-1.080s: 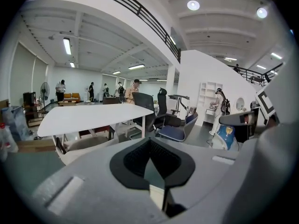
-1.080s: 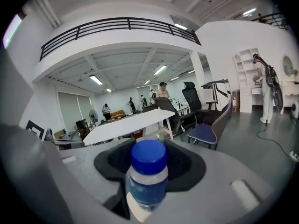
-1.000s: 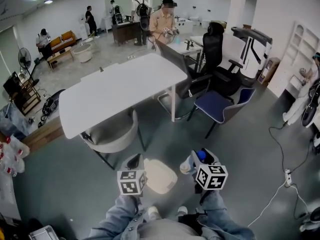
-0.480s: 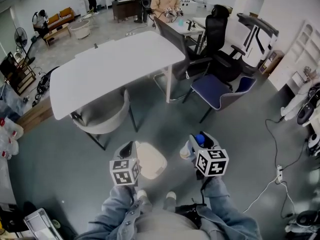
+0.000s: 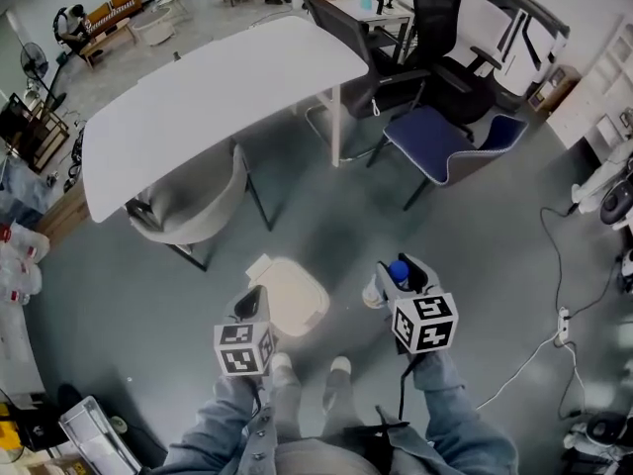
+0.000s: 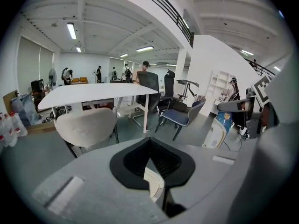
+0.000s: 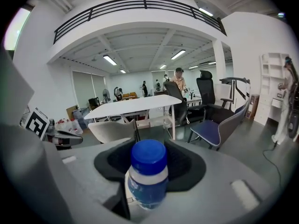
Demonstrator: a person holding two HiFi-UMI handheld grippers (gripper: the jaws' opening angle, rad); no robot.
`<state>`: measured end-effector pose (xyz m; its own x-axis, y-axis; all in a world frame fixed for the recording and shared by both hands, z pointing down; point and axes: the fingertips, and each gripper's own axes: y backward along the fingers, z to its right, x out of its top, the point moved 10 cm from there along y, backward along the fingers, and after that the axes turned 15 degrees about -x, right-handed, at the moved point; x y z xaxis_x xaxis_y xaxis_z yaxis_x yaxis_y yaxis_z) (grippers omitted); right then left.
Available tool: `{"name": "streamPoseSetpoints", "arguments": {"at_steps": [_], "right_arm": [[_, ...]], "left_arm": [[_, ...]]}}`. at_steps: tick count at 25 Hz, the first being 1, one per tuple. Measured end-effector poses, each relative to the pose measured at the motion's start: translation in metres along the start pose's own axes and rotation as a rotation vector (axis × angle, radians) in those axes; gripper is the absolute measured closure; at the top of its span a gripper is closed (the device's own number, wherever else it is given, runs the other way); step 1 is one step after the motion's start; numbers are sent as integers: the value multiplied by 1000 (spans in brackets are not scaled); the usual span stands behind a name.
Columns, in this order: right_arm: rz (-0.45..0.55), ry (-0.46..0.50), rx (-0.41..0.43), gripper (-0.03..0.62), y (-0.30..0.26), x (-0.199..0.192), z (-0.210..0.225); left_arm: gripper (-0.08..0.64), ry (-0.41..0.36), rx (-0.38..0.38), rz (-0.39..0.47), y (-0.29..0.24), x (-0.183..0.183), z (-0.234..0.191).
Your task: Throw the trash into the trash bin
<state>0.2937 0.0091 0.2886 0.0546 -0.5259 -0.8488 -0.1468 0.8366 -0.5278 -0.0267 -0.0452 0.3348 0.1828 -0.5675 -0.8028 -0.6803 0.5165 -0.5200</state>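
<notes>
A cream trash bin (image 5: pixel 297 295) with a closed lid stands on the grey floor just ahead of the person's feet. My left gripper (image 5: pixel 254 303) hangs at the bin's left edge with its jaws together and nothing between them; part of the bin (image 6: pixel 154 183) shows below its black pads. On the bin's right, my right gripper (image 5: pixel 396 277) is shut on a clear plastic bottle (image 7: pixel 148 174) with a blue cap. The bottle (image 5: pixel 381 287) points forward and up. It also appears in the left gripper view, where the bottle (image 6: pixel 216 130) shows a white label.
A white table (image 5: pixel 218 97) stands ahead with a cream chair (image 5: pixel 193 211) pushed under it. A blue chair (image 5: pixel 445 142) and black office chairs (image 5: pixel 435 18) are at the far right. Cables and a power strip (image 5: pixel 564 325) lie on the floor at the right.
Both grippers have come down and forward, and the head view has tipped lower. The bin now lies between the two grippers rather than behind their tips. The bottle stays gripped.
</notes>
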Motion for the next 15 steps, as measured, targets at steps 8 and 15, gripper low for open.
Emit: {"name": "streamPoseSetpoints", "arguments": {"at_steps": [8,15], "right_arm": [[-64,-2,6,397,-36,-75,10],[-126,-24,-10,397,-62,-160,12]], "left_arm": [[551,81,37,-102,-39,-84,-14],[551,142,80,-145,-75,-165,-27]]}}
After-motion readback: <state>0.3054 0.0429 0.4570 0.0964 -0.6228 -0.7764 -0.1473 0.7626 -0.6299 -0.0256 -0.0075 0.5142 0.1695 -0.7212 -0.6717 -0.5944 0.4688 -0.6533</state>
